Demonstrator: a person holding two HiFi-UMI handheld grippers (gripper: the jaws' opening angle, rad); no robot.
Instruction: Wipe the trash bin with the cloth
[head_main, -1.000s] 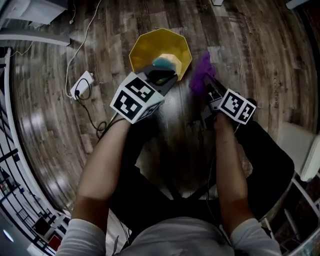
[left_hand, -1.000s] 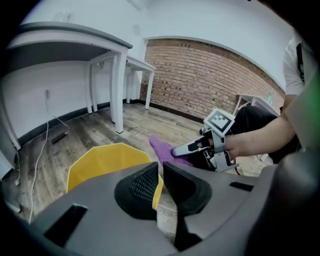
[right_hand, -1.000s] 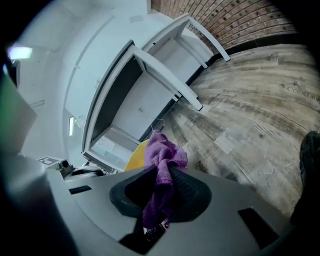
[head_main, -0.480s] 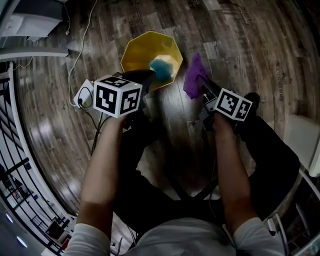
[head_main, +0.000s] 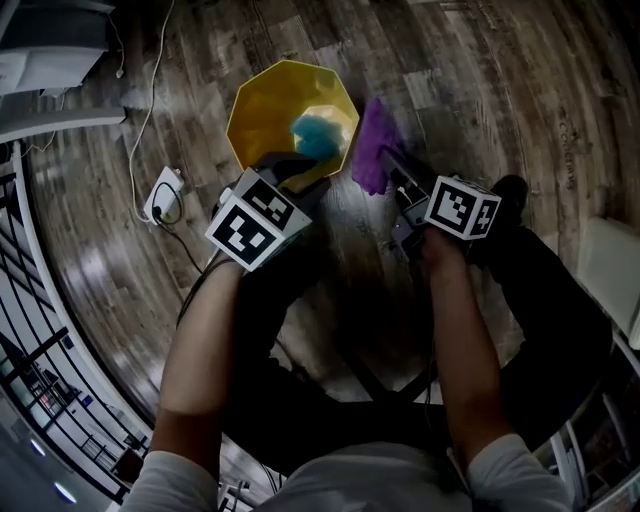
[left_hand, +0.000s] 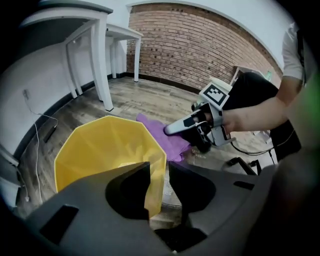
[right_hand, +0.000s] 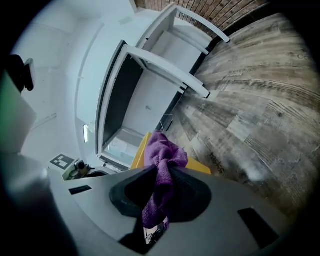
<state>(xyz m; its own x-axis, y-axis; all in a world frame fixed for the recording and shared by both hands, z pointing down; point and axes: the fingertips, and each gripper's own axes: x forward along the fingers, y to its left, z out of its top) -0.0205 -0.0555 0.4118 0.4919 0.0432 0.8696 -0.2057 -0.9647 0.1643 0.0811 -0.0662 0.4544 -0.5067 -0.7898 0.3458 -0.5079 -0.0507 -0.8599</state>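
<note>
While the bin (head_main: 262, 108) stands upright on the plank floor (head_main: 480, 90), its mouth faces up toward the head camera. Its long axis runs from floor to rim, and the yellow walls taper toward the base. The rim outline is many-sided. A blue object (head_main: 316, 135) lies inside, against the wall nearest the person; what it is cannot be told.

Left gripper (head_main: 298, 168): pointed steeply down at the bin's near rim. Its jaws have just been opening and stand apart, with the bin's near wall in the gap between them. In the left gripper view the yellow wall sits close against the left jaw, with a clear gap to the right jaw. The pads do not clamp it.

Right gripper (head_main: 396, 176): clenched on the cloth (head_main: 372, 145). The purple cloth is gathered into a strip whose long axis follows the jaw line. A bunched end stands beyond the fingertips and a tail hangs back between the jaws. In the head view the bunched end points away from the person. It lies just beside the right side of the bin's rim, outside the mouth; contact with the rim cannot be confirmed.

Location: the bin sits on open floor ahead of the person's legs. It is nearer the floor edge along the white wall, where white desks (left_hand: 100, 45) stand, than the edge under the brick wall (left_hand: 200, 45). A white plug block (head_main: 163, 190) with its cable lies on the floor left of the bin, apart from it.
</note>
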